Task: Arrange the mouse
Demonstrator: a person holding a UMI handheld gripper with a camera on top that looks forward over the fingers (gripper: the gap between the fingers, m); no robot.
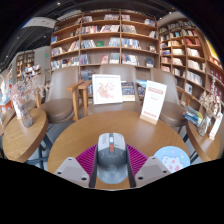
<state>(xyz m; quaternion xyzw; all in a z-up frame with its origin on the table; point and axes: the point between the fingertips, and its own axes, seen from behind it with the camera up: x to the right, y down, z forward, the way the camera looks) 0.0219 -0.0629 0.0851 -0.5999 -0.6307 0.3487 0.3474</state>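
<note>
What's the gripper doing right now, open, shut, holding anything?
Gripper: shut on the grey mouse, a pad pressed to each side, over the round wooden table.

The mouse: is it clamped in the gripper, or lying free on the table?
Clamped. The mouse sits between the fingers of the gripper, both pink pads pressed against its sides, above the round wooden table.

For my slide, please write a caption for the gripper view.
Gripper holding a grey mouse between its pink pads over a round wooden table, bookshelves behind.
</note>
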